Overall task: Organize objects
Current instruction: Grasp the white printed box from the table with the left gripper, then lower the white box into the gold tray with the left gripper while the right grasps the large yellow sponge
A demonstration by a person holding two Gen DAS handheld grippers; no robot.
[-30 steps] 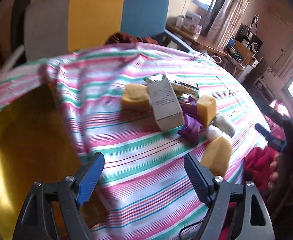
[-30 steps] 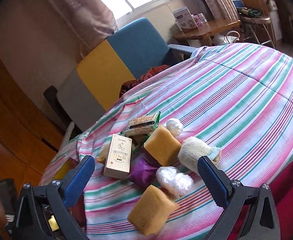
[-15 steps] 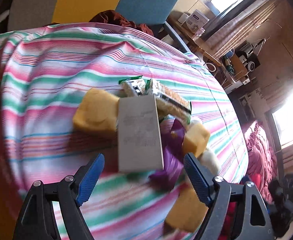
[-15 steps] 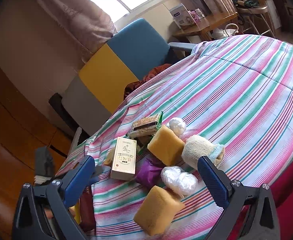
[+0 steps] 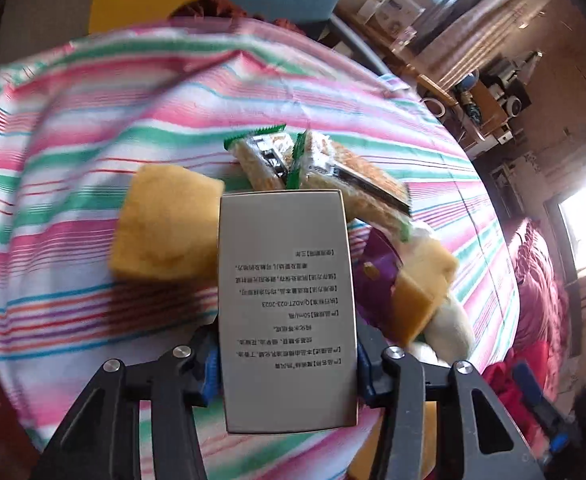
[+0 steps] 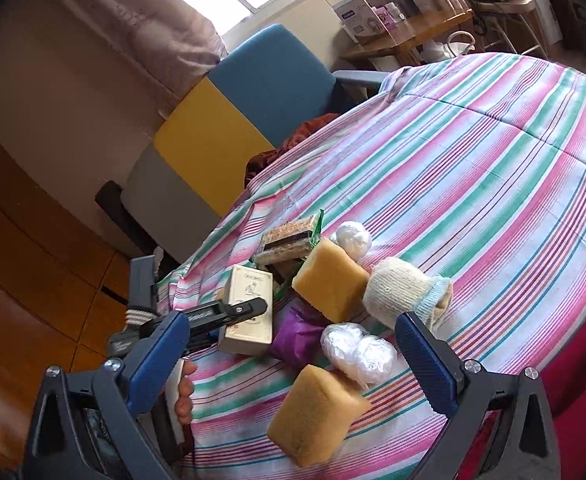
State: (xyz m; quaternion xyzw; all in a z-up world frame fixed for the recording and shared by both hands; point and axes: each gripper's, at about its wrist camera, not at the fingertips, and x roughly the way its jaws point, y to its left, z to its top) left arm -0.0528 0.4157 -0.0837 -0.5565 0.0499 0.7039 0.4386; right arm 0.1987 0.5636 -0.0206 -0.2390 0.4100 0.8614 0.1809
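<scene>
The left gripper [image 5: 287, 364] has just been closing and now clamps the near end of the box [image 5: 285, 292], whose long axis runs straight away from the fingers toward the snack bars [image 5: 329, 172]. The right gripper [image 6: 293, 356] hangs released over the sponge [image 6: 317, 412], near the pile

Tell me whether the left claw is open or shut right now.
Shut on the grey box. The left claw has just been closing, and its blue pads now press both long sides of the box.
</scene>
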